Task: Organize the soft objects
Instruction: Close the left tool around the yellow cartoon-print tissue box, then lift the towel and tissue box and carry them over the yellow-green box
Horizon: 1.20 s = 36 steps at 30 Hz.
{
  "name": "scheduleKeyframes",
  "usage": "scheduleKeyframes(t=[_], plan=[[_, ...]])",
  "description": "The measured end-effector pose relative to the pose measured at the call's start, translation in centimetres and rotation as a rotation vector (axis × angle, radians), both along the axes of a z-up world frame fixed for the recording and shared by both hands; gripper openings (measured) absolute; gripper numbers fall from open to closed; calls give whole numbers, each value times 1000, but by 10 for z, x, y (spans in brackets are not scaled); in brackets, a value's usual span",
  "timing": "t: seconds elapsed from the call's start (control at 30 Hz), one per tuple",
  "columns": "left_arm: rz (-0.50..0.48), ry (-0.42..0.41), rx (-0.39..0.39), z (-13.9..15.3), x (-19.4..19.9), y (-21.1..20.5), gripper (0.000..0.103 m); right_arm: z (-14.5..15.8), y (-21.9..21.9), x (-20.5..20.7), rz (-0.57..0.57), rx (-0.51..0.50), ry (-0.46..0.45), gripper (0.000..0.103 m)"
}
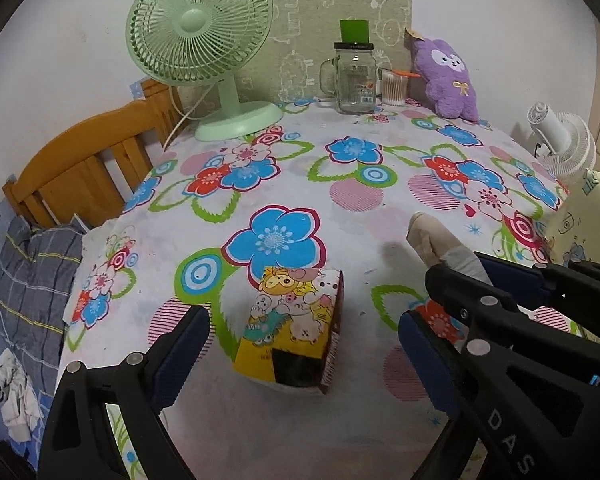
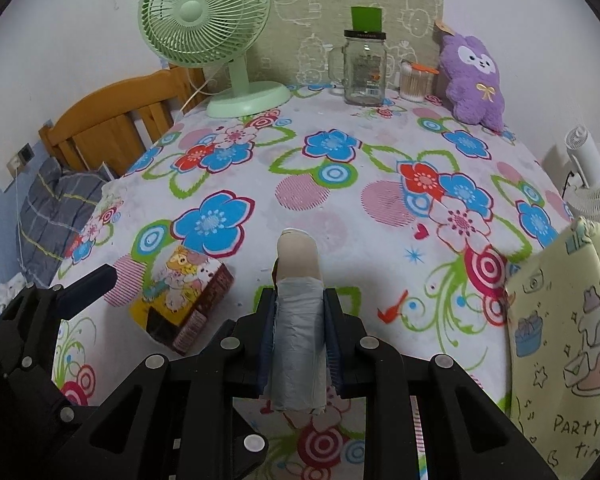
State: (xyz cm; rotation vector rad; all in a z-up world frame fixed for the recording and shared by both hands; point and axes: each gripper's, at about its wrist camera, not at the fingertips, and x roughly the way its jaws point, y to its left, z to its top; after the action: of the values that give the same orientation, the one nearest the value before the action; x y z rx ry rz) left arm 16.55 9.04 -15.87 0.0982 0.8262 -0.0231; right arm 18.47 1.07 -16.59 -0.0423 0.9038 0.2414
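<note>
My right gripper (image 2: 299,332) pinches roll (image 2: 299,312) mid-length, above cloth (image 2: 340,208). Left gripper (image 1: 300,336) spread, box (image 1: 296,320) on cloth between fingers, untouched. Risks: soft roll squashes, slides out of pads; grippers crowd, could clip each other; box easily nudged.

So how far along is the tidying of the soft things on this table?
Nothing looks put away yet. In hand: the right gripper is clamped on a grey roll with a beige end, held above the floral tablecloth. The left gripper is open around the cartoon-printed packet, not gripping it. Left: placing the roll, the packet, and perhaps the purple plush at the back.
</note>
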Motion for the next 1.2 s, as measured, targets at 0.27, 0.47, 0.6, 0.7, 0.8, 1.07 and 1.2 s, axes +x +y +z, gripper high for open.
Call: scheduleKeyframes(t=[0.27,0.47,0.6,0.7,0.8,1.07,1.2], plan=[[-14,46,-34,-13,14,5,90,-8,6,9,-12,-8,23,26],[-16,80,-60,-20,19,7,73,-13,6,11,-16,-8,40,26],[-15,85,-69,-22,20,7,68,-16,6,13,-15,0,50,26],[-33,83,-80,-22,19,6,58,-16,6,13,-15,1,51,26],[-35,82,-81,-21,18,4,52,-16,5,13,-18,1,52,26],[-21,81,-67,-19,11,-5,47,-17,-3,8,-27,-1,57,26],[-17,78,-81,-14,5,-10,46,-14,-10,4,-32,3,50,26]])
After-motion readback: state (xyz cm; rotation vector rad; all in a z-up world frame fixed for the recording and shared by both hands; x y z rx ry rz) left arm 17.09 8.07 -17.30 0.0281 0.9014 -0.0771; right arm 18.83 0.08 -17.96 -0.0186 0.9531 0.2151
